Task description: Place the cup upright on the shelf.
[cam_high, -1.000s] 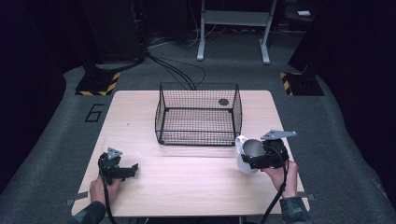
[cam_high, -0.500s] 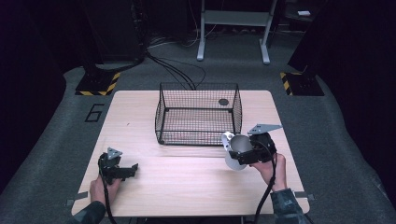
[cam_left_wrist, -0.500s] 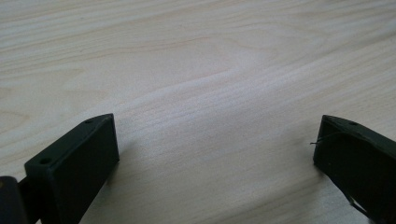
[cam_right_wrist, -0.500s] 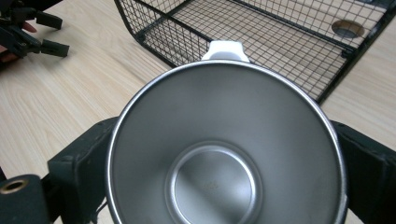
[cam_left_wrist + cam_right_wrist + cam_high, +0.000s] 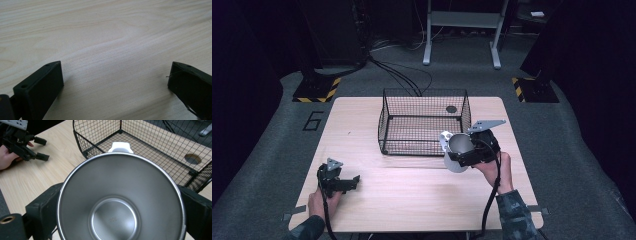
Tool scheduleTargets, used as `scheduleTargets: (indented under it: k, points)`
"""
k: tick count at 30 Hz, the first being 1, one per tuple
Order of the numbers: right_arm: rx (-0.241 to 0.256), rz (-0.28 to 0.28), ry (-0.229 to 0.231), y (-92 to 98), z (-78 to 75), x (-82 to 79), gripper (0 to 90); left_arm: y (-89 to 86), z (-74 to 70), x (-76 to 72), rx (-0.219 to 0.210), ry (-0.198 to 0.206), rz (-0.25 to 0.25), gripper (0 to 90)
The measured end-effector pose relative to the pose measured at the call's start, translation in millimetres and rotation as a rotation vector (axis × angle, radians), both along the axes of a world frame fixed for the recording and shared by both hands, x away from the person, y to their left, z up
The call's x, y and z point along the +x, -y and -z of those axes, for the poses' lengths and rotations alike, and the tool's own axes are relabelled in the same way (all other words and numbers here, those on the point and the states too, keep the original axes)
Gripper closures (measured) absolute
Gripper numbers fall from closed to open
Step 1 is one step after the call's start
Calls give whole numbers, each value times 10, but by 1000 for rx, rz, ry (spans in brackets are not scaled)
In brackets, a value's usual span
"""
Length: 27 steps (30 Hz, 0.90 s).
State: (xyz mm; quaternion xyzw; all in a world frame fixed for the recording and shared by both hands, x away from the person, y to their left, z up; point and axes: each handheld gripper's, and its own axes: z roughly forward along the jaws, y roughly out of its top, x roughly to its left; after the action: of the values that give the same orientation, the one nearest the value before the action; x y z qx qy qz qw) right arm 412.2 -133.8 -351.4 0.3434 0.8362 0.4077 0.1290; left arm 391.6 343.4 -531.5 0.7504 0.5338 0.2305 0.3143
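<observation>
Steel cup (image 5: 120, 202) shows no readable marking; floor reads "6" (image 5: 313, 120).

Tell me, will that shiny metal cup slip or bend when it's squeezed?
The cup looks like smooth steel, so it's probably stiff and won't bend. Its polished round wall could slip or turn in the right claw. It looks empty, so it's likely light.
</observation>
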Motion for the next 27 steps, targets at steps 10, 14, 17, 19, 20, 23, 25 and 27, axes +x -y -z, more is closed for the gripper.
scheduleTargets:
  k: [10,14,17,19,20,23,25,27]
  points:
    - [6,-21,15,-104,-144,125,58,-1,0,0,1,0,1,0]
    - [14,-28,14,-156,-208,199,58,2,1,0,-2,1,-2,0]
    - [13,-32,18,-169,-222,232,58,0,0,0,0,0,0,0]
    - [12,-28,20,-182,-239,263,58,3,2,0,-4,2,-3,0]
    - [18,-29,22,-189,-255,296,58,0,0,0,0,0,0,0]
    - [19,-29,23,-195,-275,332,58,2,1,0,-2,1,-2,0]
    - [24,-24,21,-207,-292,371,58,-2,-6,-1,1,-8,2,0]
    - [23,-23,19,-225,-310,416,58,-3,-7,-1,2,-9,3,0]
